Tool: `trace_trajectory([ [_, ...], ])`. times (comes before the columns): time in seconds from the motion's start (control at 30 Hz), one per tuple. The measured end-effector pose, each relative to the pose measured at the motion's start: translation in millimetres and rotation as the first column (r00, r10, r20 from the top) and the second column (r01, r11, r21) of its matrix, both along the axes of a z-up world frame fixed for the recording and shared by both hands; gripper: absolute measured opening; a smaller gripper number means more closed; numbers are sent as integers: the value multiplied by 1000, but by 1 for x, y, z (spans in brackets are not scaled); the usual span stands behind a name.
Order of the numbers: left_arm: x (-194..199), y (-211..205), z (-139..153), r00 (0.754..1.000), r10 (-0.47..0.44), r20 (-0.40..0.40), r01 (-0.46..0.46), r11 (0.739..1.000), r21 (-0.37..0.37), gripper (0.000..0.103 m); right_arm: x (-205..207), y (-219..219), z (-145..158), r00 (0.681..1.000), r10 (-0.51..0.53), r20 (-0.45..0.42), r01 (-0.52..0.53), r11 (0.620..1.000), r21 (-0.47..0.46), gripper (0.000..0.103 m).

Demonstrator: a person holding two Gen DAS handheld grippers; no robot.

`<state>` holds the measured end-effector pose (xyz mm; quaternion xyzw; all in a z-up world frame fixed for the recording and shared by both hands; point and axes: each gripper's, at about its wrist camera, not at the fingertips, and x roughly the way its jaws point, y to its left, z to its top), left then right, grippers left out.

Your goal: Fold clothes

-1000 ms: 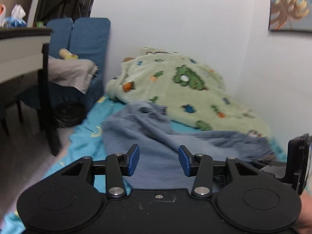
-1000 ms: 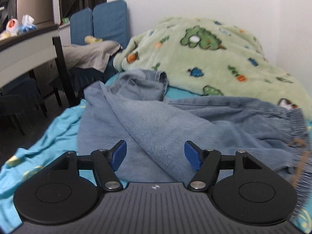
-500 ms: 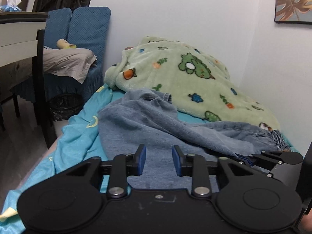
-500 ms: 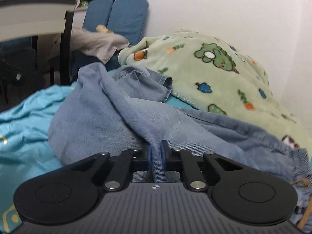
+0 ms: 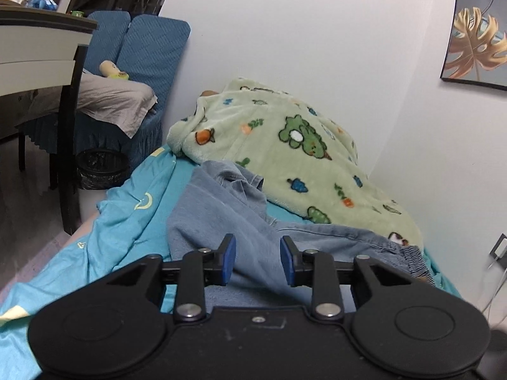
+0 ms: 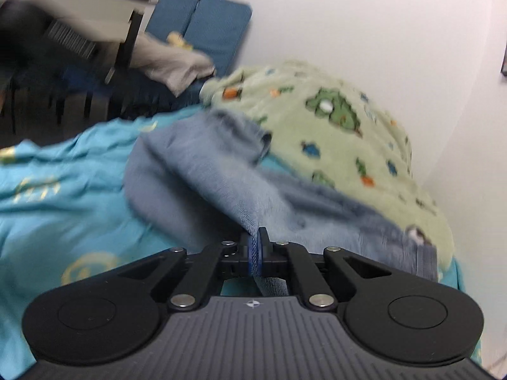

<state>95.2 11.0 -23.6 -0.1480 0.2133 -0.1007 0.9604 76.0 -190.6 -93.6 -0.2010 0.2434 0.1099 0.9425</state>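
A pair of blue denim pants (image 5: 240,218) lies crumpled on the turquoise bed sheet (image 5: 126,221); its elastic waistband (image 5: 412,253) is at the right. My left gripper (image 5: 257,261) is open, its blue pads just above the denim, holding nothing. My right gripper (image 6: 255,253) is shut on a fold of the pants (image 6: 215,186) and lifts the cloth into a ridge that runs up from the jaws. The right wrist view is blurred by motion.
A light green fleece blanket (image 5: 285,148) with cartoon prints is heaped behind the pants against the white wall. A dark-legged table (image 5: 41,47) and blue chairs (image 5: 139,50) with grey cloth stand at the left. A black bin (image 5: 101,167) is below. A framed picture (image 5: 478,41) hangs at the right.
The right gripper went from open to shut on a denim fold, then pulled it up and sideways. The left gripper narrowed, then opened a little, and rose slightly.
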Motion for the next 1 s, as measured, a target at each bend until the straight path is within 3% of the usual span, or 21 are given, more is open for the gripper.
trace_trajectory([
  [0.13, -14, 0, 4, 1000, -4, 3, 4, 1000, 9, 27, -14, 14, -29, 988, 23, -152, -35, 997, -76, 2],
  [0.23, -21, -2, 3, 1000, -1, 1, 1, 999, 44, 27, -10, 18, -40, 975, 22, -220, -36, 998, -58, 2],
  [0.37, -28, 1, 1, 1000, 17, -19, -15, 997, 79, 29, -6, -4, -22, 972, -11, -236, 47, 988, 148, 9],
  [0.43, -29, 4, 1, 999, 30, -31, -28, 997, 65, 31, -9, -23, -9, 972, -43, -231, 113, 947, 300, 12],
  [0.47, -31, 6, 1, 999, 36, -34, -34, 998, 56, 32, -11, -35, -1, 973, -65, -222, 147, 915, 376, 21],
  [0.53, -32, 8, 2, 998, 44, -38, -43, 998, 43, 35, -14, -65, 12, 968, -140, -210, 233, 816, 529, 37],
  [0.57, -32, 7, 3, 998, 45, -39, -44, 998, 42, 36, -15, -84, 15, 955, -190, -227, 291, 744, 601, 47],
  [0.63, -31, 4, 1, 998, 45, -44, -42, 998, 48, 37, -17, -123, 16, 911, -295, -288, 410, 575, 708, 50],
  [0.67, -31, 3, 1, 998, 44, -47, -42, 998, 50, 38, -19, -143, 12, 877, -352, -327, 470, 489, 735, 51],
  [0.73, -29, 1, -1, 997, 46, -55, -43, 998, 45, 40, -22, -178, -4, 778, -451, -437, 596, 311, 740, 58],
  [0.83, -25, -1, -3, 996, 50, -69, -48, 998, 35, 41, -20, -216, -40, 639, -473, -606, 718, 85, 691, 60],
  [0.9, -22, 0, -4, 996, 50, -75, -49, 999, 21, 42, -13, -227, -60, 587, -436, -682, 754, -11, 657, 61],
  [1.0, -16, 0, -8, 995, 52, -87, -52, 999, 10, 44, 6, -228, -80, 568, -380, -730, 766, -81, 637, 70],
])
